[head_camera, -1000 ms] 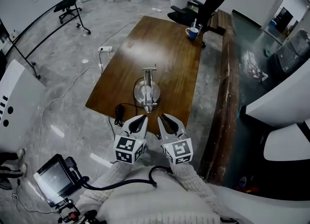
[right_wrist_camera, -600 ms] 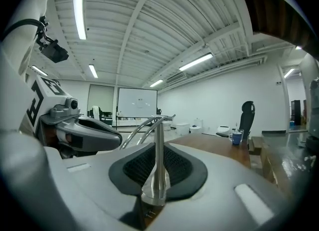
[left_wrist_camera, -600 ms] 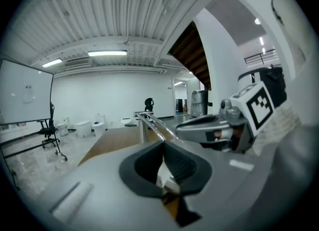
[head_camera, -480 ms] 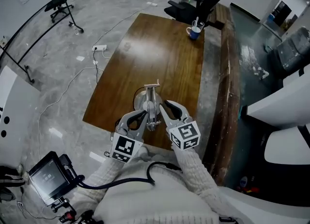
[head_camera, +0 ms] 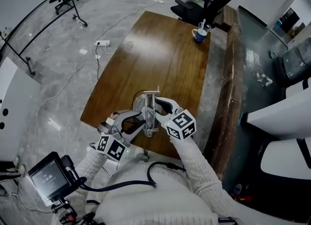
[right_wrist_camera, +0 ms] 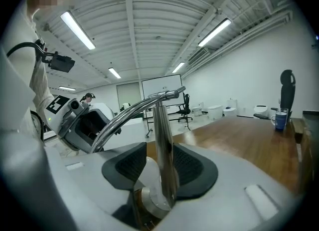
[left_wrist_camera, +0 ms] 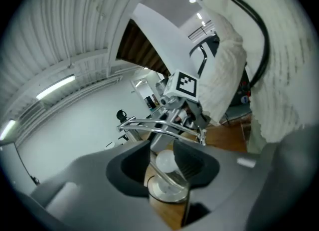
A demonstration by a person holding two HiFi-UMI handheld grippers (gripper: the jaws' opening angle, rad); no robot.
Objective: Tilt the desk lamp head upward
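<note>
A chrome desk lamp (head_camera: 150, 110) stands near the front edge of the wooden table (head_camera: 160, 49), with its round base (head_camera: 140, 102) toward the table's middle. Its curved arm (left_wrist_camera: 159, 124) arches over a white bulb (left_wrist_camera: 165, 161). My left gripper (head_camera: 137, 122) reaches in from the left. In the left gripper view its jaws are opening, with the bulb between the pads and a gap on each side. My right gripper (head_camera: 161, 105) comes from the right. Its jaws are also opening, around the lamp's upright post (right_wrist_camera: 164, 160), without pressing on it.
A blue mug (head_camera: 198, 35) sits at the table's far right corner, with a black office chair (head_camera: 206, 4) behind it. A raised wooden ledge (head_camera: 228, 78) runs along the table's right side. A power strip (head_camera: 102, 43) and cables lie on the floor to the left.
Both grippers have moved forward from the table's front edge to either side of the lamp. Their jaws have spread wider.
</note>
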